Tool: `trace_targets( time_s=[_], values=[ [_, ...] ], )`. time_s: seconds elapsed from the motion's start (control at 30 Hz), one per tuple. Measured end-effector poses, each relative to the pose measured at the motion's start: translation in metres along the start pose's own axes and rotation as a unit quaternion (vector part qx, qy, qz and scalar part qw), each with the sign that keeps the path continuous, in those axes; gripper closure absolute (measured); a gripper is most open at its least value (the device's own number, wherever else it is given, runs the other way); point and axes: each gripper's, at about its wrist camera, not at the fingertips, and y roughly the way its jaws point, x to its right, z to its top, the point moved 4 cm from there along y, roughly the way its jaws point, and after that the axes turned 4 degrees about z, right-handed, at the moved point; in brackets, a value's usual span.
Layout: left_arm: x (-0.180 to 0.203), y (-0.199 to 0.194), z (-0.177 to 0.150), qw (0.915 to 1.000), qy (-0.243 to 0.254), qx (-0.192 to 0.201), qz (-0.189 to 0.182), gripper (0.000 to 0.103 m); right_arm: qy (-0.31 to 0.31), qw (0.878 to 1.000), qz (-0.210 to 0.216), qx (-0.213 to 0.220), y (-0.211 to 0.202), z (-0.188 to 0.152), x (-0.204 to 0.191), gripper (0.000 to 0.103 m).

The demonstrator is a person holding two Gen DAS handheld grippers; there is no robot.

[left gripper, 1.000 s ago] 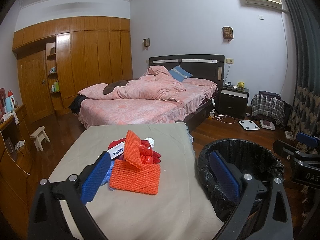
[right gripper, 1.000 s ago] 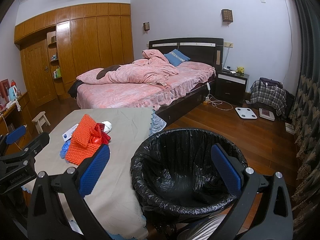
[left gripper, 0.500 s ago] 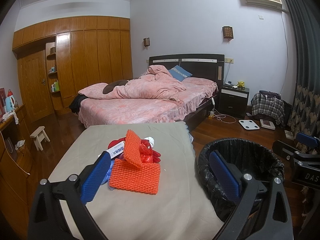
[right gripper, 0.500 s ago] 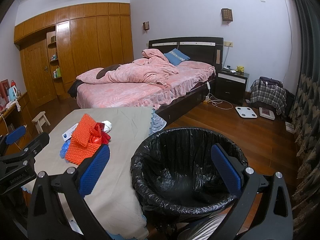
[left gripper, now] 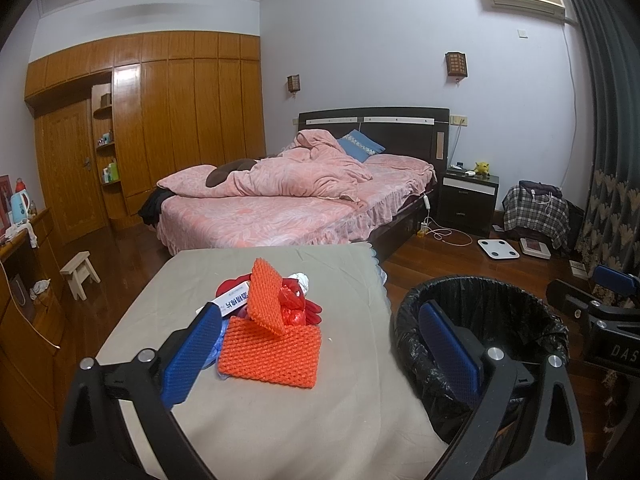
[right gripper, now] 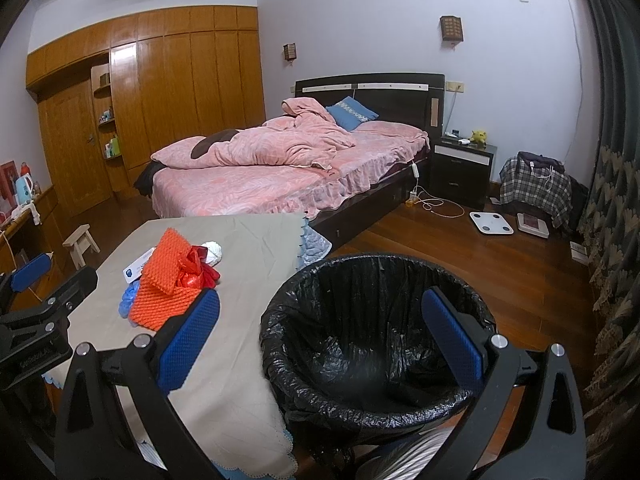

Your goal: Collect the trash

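A pile of trash lies on the cloth-covered table (left gripper: pixel 280 420): two orange foam nets (left gripper: pixel 272 350), a red plastic bag (left gripper: pixel 294 306), a white and blue wrapper (left gripper: pixel 230 300), a white wad (left gripper: pixel 301 279) and a blue scrap. The pile also shows in the right wrist view (right gripper: pixel 168 280). A bin with a black liner (right gripper: pixel 372 344) stands right of the table, also in the left wrist view (left gripper: pixel 480 320). My left gripper (left gripper: pixel 320 346) is open and empty, just short of the pile. My right gripper (right gripper: pixel 320 338) is open and empty above the bin's near rim.
A bed with pink bedding (left gripper: pixel 288 196) stands beyond the table. A dark nightstand (left gripper: pixel 468 200), a white scale (left gripper: pixel 498 249) and a plaid-covered heap (left gripper: pixel 536 210) are at the right. A small stool (left gripper: pixel 80 274) and a wooden sideboard (left gripper: pixel 24 300) are at the left.
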Motion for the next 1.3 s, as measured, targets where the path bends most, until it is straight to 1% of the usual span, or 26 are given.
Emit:
trace_targets(
  time_s=[0.33,0.43,0.53,0.63,0.7,0.73,0.77,0.83,0.9,1.0,1.13,1.3],
  values=[
    [0.0,0.0,0.0,1.0,-0.001,-0.001,0.0,0.006,0.001,1.0,0.0,-0.001,0.003,0.0,-0.002,0.005],
    [-0.003,0.0,-0.003,1.0,-0.001,-0.001,0.0,0.006,0.0,1.0,0.0,0.0,0.004,0.0,-0.002,0.005],
    [-0.005,0.001,-0.014,1.0,-0.003,-0.001,0.0,0.006,-0.001,1.0,0.0,-0.001,0.005,0.0,-0.003,0.005],
    [-0.005,0.0,-0.01,1.0,-0.002,-0.002,0.001,0.006,-0.003,1.0,0.003,-0.003,0.006,0.0,-0.004,0.005],
    [-0.008,0.001,-0.007,1.0,-0.003,-0.001,0.003,0.006,-0.004,1.0,0.006,-0.004,0.016,0.0,-0.005,0.005],
    [-0.011,0.002,-0.008,1.0,-0.005,-0.001,0.007,0.006,-0.006,1.0,0.009,-0.005,0.02,0.0,-0.006,0.005],
    [-0.016,0.012,-0.014,0.9999,-0.007,-0.002,0.011,0.006,-0.006,1.0,0.012,-0.005,0.02,0.002,-0.008,0.005],
    [-0.028,0.021,-0.021,0.9996,-0.011,-0.002,0.027,0.006,-0.008,1.0,0.022,-0.004,0.035,0.002,-0.012,0.005],
    [-0.046,0.031,-0.023,0.9988,-0.014,-0.005,0.046,0.006,-0.014,0.999,0.033,-0.005,0.056,0.002,-0.026,0.005],
    [-0.072,0.045,-0.031,0.997,-0.023,-0.017,0.072,0.006,-0.015,0.999,0.048,-0.009,0.073,0.006,-0.043,0.005],
    [-0.105,0.063,-0.044,0.9932,-0.021,-0.023,0.112,0.006,-0.024,0.997,0.074,-0.028,0.116,0.004,-0.072,0.005],
    [-0.136,0.089,-0.044,0.9909,-0.032,-0.03,0.127,0.006,-0.035,0.993,0.106,-0.039,0.157,0.005,-0.108,0.005]
  ],
)
